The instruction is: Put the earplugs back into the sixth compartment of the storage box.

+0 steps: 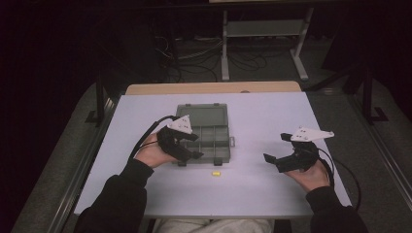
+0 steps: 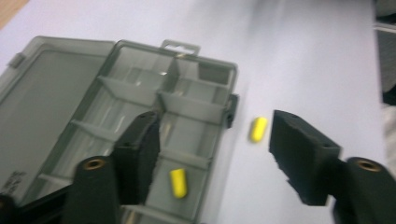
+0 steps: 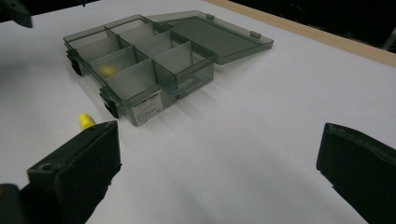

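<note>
**One yellow piece boxed, one loose near the front of the table**

We hold both claws apart and empty. Our left gripper [image 1: 190,145] hangs over the front left corner of the grey compartment box [image 1: 221,137], which lies open at the middle of the table [image 1: 272,194], its lid [image 3: 219,37] flat toward the far edge. Our right gripper [image 1: 278,148] hovers over bare table toward the right edge.

One small yellow piece [image 2: 178,183] lies in a front compartment. A second yellow piece [image 1: 216,173] lies on the table just in front of the box.

We judge the loose piece the risk: small and rounded, it could roll toward the front edge if a jaw nudges it, or squirt out of a poor pinch. A jaw could also catch the box wall and shift the light box.

The left gripper view is blurred, and we cannot tell what the pieces are; earplugs, perhaps. The box label [image 3: 146,105] is unreadable.
</note>
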Tool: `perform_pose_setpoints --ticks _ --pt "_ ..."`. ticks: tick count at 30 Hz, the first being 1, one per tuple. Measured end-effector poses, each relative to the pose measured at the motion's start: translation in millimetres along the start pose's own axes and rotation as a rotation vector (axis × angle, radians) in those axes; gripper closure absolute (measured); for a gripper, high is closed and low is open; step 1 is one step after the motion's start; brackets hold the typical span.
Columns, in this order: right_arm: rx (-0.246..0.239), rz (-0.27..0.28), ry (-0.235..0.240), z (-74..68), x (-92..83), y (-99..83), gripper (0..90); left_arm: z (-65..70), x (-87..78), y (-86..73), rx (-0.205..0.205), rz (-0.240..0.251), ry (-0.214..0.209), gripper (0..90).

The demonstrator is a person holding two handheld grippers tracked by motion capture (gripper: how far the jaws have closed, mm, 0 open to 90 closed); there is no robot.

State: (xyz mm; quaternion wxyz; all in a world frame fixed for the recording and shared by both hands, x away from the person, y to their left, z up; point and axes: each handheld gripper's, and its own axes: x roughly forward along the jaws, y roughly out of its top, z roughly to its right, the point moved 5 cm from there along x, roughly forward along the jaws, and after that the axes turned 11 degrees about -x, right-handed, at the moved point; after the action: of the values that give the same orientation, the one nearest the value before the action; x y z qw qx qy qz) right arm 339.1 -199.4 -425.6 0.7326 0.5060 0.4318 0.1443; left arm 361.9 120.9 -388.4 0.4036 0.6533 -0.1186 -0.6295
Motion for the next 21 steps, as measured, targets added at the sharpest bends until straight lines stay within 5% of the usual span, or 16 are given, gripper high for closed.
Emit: perform_pose_setpoints --ticks 5,11,21 --pt "0.0 0.0 0.0 0.0 0.0 0.0 0.0 8.2 0.3 2.8 0.028 0.02 -0.029 22.3" --pt "0.0 0.0 0.001 0.0 0.2 -0.1 0.0 17.1 3.9 5.4 0.041 0.033 -0.036 0.0" --pt "0.001 0.001 0.0 0.0 -0.3 0.1 0.0 27.3 18.1 1.4 0.073 -0.002 -0.037 0.0"
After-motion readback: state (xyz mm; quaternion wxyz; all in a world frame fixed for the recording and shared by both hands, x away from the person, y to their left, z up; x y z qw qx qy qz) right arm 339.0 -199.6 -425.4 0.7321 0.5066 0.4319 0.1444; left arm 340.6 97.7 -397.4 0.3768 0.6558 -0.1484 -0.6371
